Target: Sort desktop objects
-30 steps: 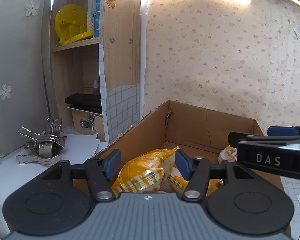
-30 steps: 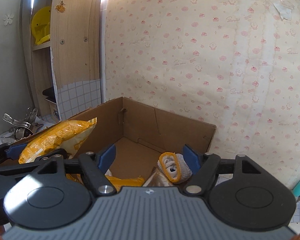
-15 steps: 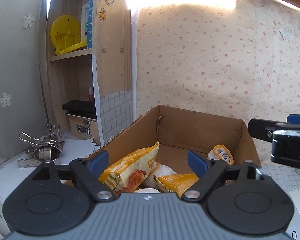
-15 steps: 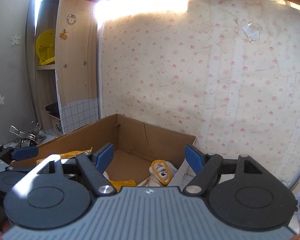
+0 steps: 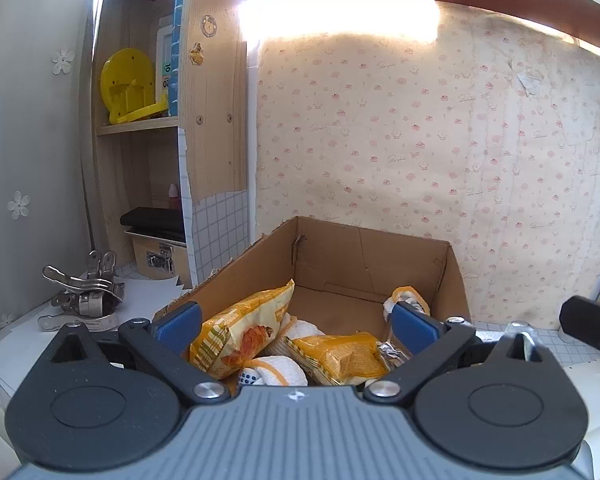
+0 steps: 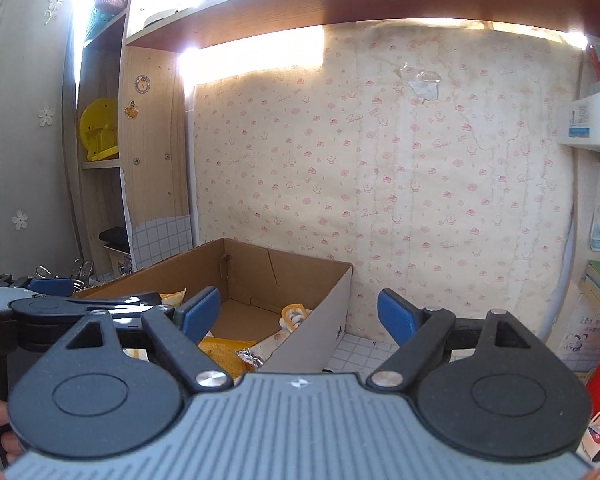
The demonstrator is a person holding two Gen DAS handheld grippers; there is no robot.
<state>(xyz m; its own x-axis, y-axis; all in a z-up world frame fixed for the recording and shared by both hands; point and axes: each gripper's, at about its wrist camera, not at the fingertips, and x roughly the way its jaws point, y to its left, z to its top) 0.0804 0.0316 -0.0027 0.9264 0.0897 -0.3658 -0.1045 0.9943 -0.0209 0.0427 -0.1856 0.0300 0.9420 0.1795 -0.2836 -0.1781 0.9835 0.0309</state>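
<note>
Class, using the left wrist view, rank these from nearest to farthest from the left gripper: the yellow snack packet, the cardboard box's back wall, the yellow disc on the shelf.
1. yellow snack packet, just beyond the left gripper, left of centre.
2. cardboard box's back wall, behind the packets.
3. yellow disc, upper left on the shelf.

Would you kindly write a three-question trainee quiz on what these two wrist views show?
1. True or false: the left gripper is shut on a snack bag.
2. Which lies inside the cardboard box? A) the metal clips B) a yellow snack bag C) the yellow disc
3. Fill in: the metal clips lie on white ____ to the left of the box.

Key
1. False: both the left gripper and the right gripper are open and hold nothing.
2. B: the snack bag leans among others in the box; the yellow disc stands on the shelf.
3. Paper.
</note>
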